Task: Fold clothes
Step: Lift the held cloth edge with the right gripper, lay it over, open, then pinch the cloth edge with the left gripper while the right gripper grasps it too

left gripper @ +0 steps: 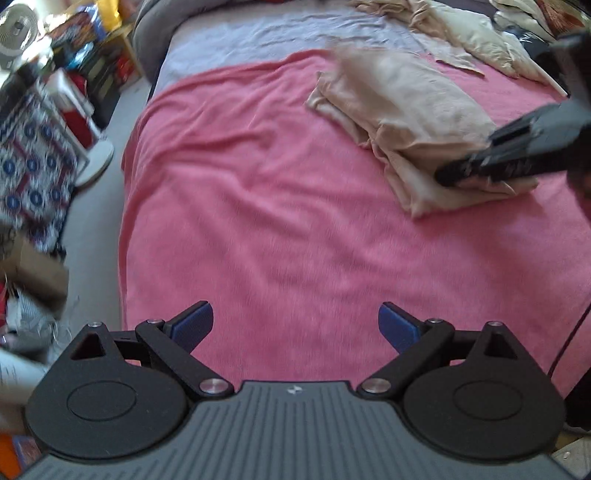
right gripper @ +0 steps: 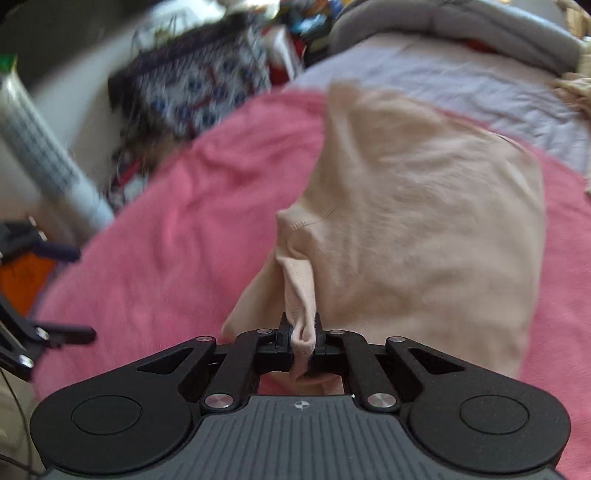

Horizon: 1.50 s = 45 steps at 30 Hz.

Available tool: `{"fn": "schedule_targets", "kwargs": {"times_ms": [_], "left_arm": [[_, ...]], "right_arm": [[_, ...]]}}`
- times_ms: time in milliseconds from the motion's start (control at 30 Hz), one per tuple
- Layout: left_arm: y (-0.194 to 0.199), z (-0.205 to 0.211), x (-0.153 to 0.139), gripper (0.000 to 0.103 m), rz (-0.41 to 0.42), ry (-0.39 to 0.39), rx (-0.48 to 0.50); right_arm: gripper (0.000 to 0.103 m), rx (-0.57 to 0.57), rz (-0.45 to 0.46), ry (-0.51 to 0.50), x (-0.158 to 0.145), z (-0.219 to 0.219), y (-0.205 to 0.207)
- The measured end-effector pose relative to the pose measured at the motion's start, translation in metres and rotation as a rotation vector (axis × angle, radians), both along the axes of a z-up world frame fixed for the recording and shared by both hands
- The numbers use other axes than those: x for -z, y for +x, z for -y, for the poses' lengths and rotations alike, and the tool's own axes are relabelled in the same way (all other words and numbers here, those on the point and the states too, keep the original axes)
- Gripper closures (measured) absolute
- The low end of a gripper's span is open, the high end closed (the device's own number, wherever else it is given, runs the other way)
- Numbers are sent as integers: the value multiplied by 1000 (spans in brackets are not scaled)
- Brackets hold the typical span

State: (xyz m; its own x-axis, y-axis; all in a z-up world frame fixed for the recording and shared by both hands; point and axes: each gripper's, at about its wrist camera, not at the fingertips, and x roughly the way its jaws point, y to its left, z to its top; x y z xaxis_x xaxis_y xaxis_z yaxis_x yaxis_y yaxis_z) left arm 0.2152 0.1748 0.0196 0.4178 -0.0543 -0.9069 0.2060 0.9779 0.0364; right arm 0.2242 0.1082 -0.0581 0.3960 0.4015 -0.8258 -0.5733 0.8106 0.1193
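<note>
The right claw (right gripper: 303,334) pinches a hem of the beige garment (right gripper: 424,221) to carry its fold across the pink blanket (right gripper: 155,240) on the bed; the left claw (left gripper: 295,325) hangs wide open, empty.

No legible text, labels or numbers anywhere.

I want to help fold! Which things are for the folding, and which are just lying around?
For folding: beige garment, right gripper pinching it, open left gripper, pink blanket.
Lying around: patterned bag, cream clothes pile, cardboard box.
</note>
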Motion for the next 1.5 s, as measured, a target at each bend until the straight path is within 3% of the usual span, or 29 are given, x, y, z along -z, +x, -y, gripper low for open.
{"fn": "schedule_targets", "kwargs": {"times_ms": [100,133,267,433,467,533,567,600,700,867,967,1033,1300,1500], "left_arm": [[-16,-3,6,6,-6,-36,-13],[-20,-4,7,5,-4,-50,-19],[-27,-7,13,5,11,-92,-44],[-26,-10,12,5,35,-129,-55],[-25,-10,12,5,39,-136,-54],[-22,-8,10,5,50,-151,-50],[-19,-6,9,5,56,-166,-47],[-16,-3,8,5,62,-189,-41],[-4,12,7,5,63,-287,-19],[15,43,15,8,59,-589,-40],[26,65,25,20,40,-668,-96],[34,79,32,32,26,-660,-141],[49,98,42,57,37,-638,-335],[43,98,39,60,57,-619,-386]], "right_arm": [[94,4,205,-116,-12,-21,-28],[93,-17,226,-122,-15,-26,-34],[86,-84,236,-151,-16,-46,-52],[81,-57,195,-119,-19,-45,-52],[76,-51,171,-97,-21,-41,-49],[51,-51,115,-37,-26,-28,-47],[30,-47,100,-8,-30,-18,-48],[25,-36,106,8,-35,-8,-51],[23,3,134,-46,-43,21,-60],[22,97,135,-159,-44,66,-61],[22,174,121,-187,-41,91,-58],[22,208,120,-186,-40,101,-58],[21,243,120,-169,-38,123,-63],[16,229,139,-51,-60,118,-28]]}}
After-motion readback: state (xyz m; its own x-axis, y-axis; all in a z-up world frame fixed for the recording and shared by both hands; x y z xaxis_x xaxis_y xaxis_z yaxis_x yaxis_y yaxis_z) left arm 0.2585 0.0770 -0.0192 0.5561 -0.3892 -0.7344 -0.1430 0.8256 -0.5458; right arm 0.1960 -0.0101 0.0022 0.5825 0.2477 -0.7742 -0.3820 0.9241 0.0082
